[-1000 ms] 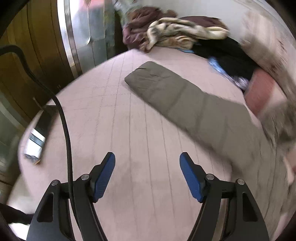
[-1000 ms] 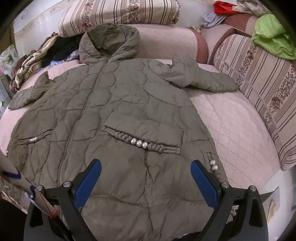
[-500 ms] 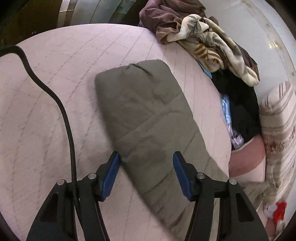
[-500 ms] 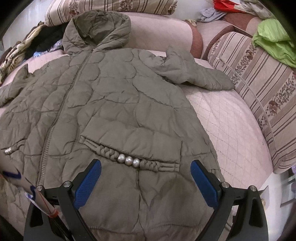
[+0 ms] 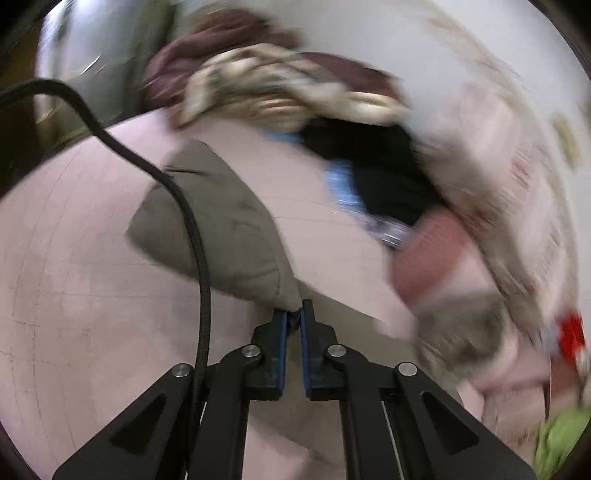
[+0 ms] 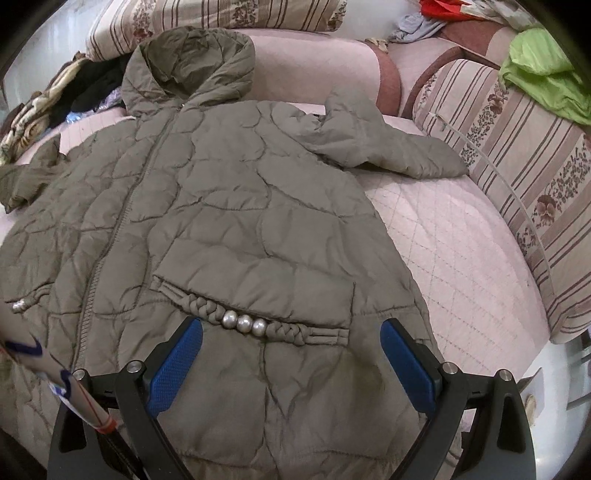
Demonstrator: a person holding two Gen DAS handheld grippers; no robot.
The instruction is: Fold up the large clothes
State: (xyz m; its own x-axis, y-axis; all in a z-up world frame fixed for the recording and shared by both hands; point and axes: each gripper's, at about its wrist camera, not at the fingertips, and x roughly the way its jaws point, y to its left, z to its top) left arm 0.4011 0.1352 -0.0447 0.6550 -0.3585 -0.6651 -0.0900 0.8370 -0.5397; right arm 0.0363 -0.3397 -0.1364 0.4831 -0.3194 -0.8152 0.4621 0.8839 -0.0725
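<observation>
The coat sleeve [image 5: 221, 221] is being pinched by the left claw [image 5: 293, 317]; the right claw [image 6: 291, 354] is being held spread above the coat [image 6: 229, 229].

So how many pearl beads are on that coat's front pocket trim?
3, side by side mid-braid on the pocket: bead, bead, bead. The other pocket's, at far left, are too unclear.

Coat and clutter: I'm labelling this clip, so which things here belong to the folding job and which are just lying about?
In the job:
- coat
- its sleeve, pinched by the left gripper
- right gripper, open over the coat
- bed

Lying about:
- clothes pile
- green cloth
- red cloth
- striped cushions
</observation>
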